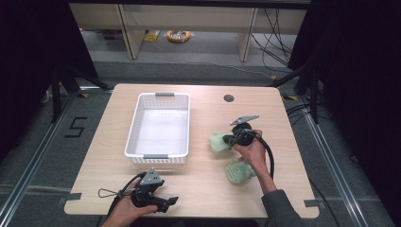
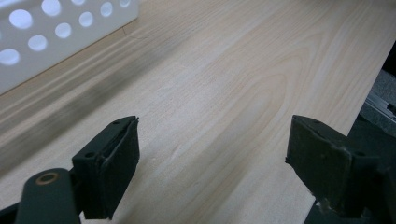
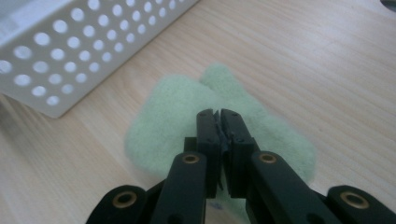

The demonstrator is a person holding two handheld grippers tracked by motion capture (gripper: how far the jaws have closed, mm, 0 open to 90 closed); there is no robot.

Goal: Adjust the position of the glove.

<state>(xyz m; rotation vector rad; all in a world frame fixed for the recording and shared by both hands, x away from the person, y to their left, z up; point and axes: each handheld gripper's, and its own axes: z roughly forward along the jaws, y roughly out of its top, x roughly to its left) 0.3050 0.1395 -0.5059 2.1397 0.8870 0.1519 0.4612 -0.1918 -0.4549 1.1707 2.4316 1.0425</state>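
Green fuzzy cloth (image 3: 187, 107) sits pinched in the closed right tongs (image 3: 219, 116), maybe going into the basket (image 1: 161, 156); left tongs (image 2: 210, 154) wait wide open.

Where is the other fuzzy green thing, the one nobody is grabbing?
In the high view, the second fuzzy green thing lies on the table's right side, under the person's right hand, nearer the front edge than the one at the right gripper.

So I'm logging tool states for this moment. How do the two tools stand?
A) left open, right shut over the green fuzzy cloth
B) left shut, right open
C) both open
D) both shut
A: the left tool has its jaws wide apart over bare table, while the right tool is shut over the green cloth.
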